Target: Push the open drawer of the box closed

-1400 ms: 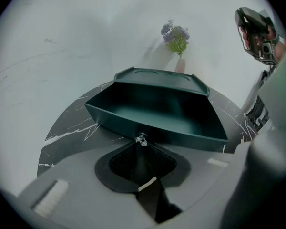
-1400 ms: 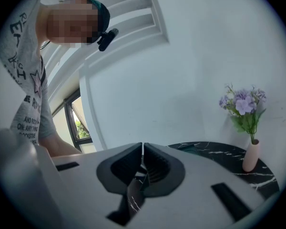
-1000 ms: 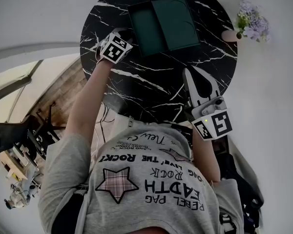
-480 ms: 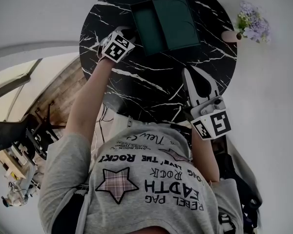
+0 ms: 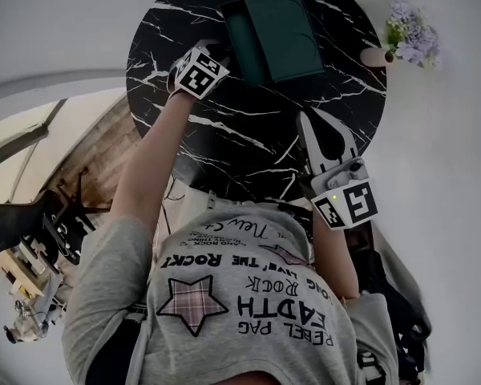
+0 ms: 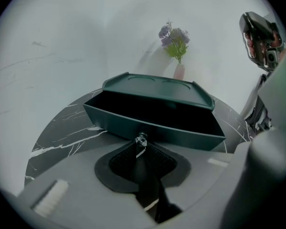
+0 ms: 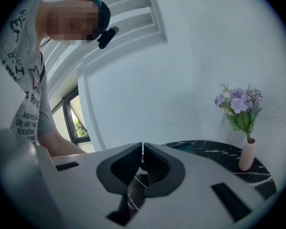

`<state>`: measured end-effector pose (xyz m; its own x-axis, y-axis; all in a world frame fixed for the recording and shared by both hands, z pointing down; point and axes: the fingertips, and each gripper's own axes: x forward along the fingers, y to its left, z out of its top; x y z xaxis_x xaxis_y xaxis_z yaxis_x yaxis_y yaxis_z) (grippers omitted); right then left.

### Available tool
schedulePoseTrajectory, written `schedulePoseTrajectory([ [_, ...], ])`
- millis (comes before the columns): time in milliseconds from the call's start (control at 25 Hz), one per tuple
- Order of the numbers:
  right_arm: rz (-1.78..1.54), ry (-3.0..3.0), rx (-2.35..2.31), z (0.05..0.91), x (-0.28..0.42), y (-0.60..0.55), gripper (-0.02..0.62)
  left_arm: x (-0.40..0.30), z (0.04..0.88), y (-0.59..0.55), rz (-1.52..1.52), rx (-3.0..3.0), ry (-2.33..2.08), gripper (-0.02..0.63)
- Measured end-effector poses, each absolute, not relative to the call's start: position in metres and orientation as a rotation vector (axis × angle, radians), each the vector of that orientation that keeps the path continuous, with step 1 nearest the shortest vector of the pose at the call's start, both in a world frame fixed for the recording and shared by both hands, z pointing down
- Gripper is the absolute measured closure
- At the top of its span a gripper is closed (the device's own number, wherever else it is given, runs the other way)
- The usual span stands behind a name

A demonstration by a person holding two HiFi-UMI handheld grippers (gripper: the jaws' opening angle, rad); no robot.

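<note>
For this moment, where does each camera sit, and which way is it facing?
Head view: on the person's head, looking steeply down at the round table, the box, the left gripper and the right gripper; shirt and both arms show.
Left gripper view: on the left gripper, facing the open drawer close ahead, with the vase of flowers behind; its shut jaws show.
Right gripper view: on the right gripper, facing the wall across the table; shut jaws, shirt and an arm show.
Shared: all three show the vase of flowers.

Left gripper (image 6: 141,143) has pushed the drawer (image 6: 181,133) further in.
</note>
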<state>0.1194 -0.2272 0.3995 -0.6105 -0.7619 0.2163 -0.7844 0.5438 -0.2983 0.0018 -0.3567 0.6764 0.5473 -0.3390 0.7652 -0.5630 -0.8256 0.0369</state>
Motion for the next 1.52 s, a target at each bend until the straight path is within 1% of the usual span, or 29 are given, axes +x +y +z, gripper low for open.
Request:
schedulePoseTrajectory([
  [240, 0.579, -2.700, 1.360, 0.402, 0.120, -0.227, 0.578, 0.025, 0.675, -0.359, 1.098, 2.483, -0.784, 0.535],
  [840, 0.587, -2.677, 1.379, 0.403, 0.127, -0.221, 0.578, 0.057, 0.675, -0.372, 1.013, 2.569, -0.773, 0.534],
  [1240, 0.573, -2.685, 1.391, 0.399, 0.129, -0.220, 0.578, 0.056, 0.671, -0.365, 1.071, 2.597, -0.726, 0.534],
  [1440, 0.541, -2.697, 1.395, 0.391, 0.128, -0.222, 0.578, 0.037, 0.650, -0.358, 1.065, 2.641, -0.790, 0.535],
  [1480, 0.532, -2.701, 1.395, 0.389, 0.128, -0.222, 0.578, 0.033, 0.642, -0.358, 1.040, 2.656, -0.807, 0.556],
  [1520, 0.522, -2.706, 1.395, 0.387, 0.127, -0.223, 0.578, 0.028, 0.633, -0.357, 1.007, 2.673, -0.821, 0.597],
])
